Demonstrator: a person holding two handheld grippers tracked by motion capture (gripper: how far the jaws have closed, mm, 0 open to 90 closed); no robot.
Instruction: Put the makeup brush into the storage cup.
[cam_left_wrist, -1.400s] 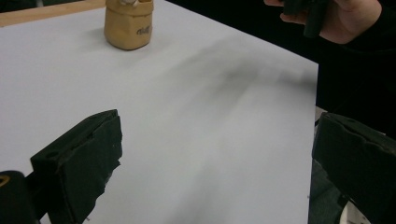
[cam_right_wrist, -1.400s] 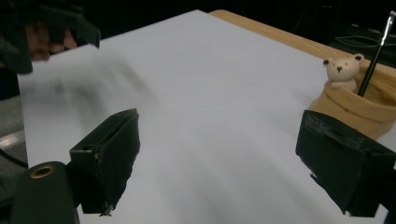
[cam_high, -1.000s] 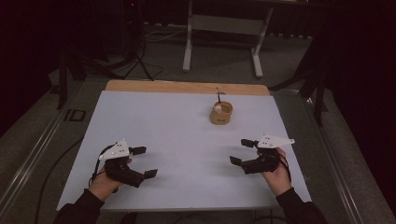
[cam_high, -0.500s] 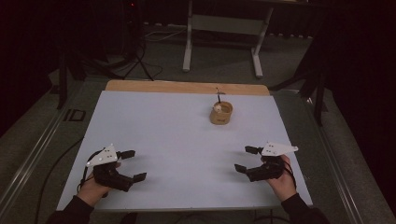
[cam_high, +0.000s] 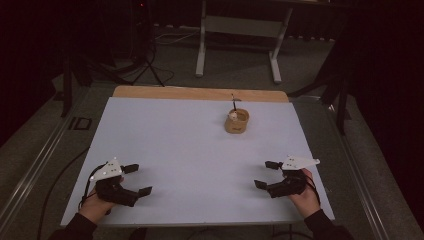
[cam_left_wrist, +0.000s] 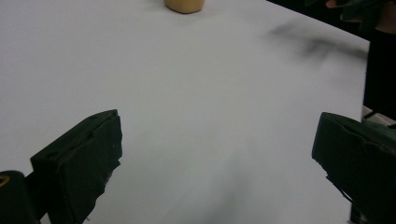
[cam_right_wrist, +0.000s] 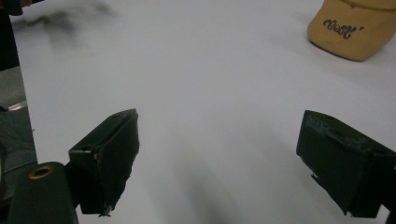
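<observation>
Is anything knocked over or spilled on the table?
No. The tan cup stands upright on the white table, a thin stick poking from it, nothing spilled. Both the left gripper and right gripper are open and hold nothing.

one tan cup (cam_high: 237, 121) stands on the far right part of the one white surface (cam_high: 180, 140), with one thin stick (cam_high: 233, 103) rising from it. two claws: one near left (cam_high: 138, 179), one near right (cam_high: 265, 174).

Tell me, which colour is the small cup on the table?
The cup is tan, with dark lettering on its side; it shows best in the right gripper view.
</observation>
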